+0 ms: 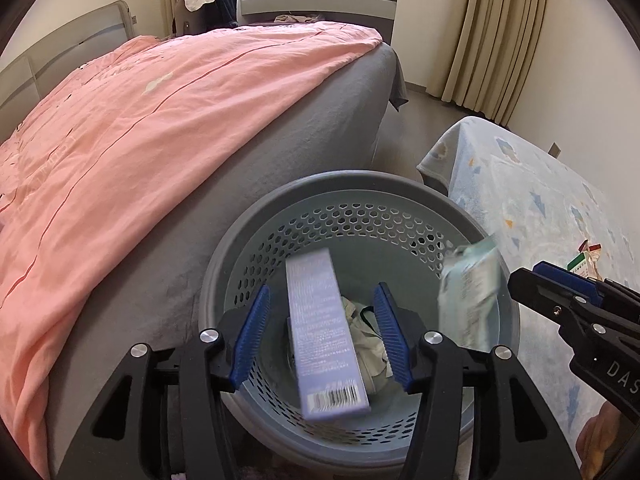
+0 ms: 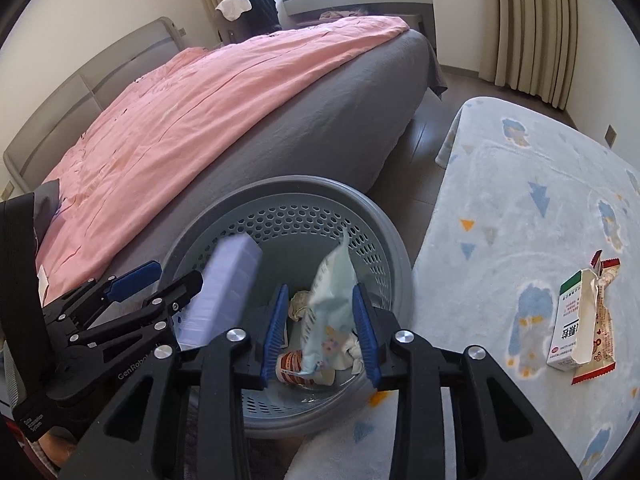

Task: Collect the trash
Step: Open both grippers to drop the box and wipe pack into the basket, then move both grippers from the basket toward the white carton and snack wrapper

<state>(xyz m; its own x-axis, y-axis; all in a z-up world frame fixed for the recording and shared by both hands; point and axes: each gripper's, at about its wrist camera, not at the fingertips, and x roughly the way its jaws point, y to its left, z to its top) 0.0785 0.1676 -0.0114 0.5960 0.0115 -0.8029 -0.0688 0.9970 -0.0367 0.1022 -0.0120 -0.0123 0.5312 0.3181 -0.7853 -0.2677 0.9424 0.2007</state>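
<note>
A grey perforated basket (image 1: 348, 184) stands on the floor beside the bed; it also shows in the right wrist view (image 2: 396, 240). My left gripper (image 1: 324, 336) is open above it, and a blurred pale purple box (image 1: 324, 332) sits free between its fingers, touching neither; the box also shows in the right wrist view (image 2: 224, 292). My right gripper (image 2: 322, 332) is open over the basket, with a blurred light blue packet (image 2: 328, 312) loose between its fingers; the packet also shows in the left wrist view (image 1: 468, 292). Crumpled paper and a cup (image 2: 304, 368) lie in the basket.
A white carton (image 2: 572, 320) and a red snack wrapper (image 2: 600, 344) lie on the pale blue patterned rug (image 2: 520, 200) to the right. The bed with pink cover (image 1: 140, 120) fills the left. Curtains and a window are at the back.
</note>
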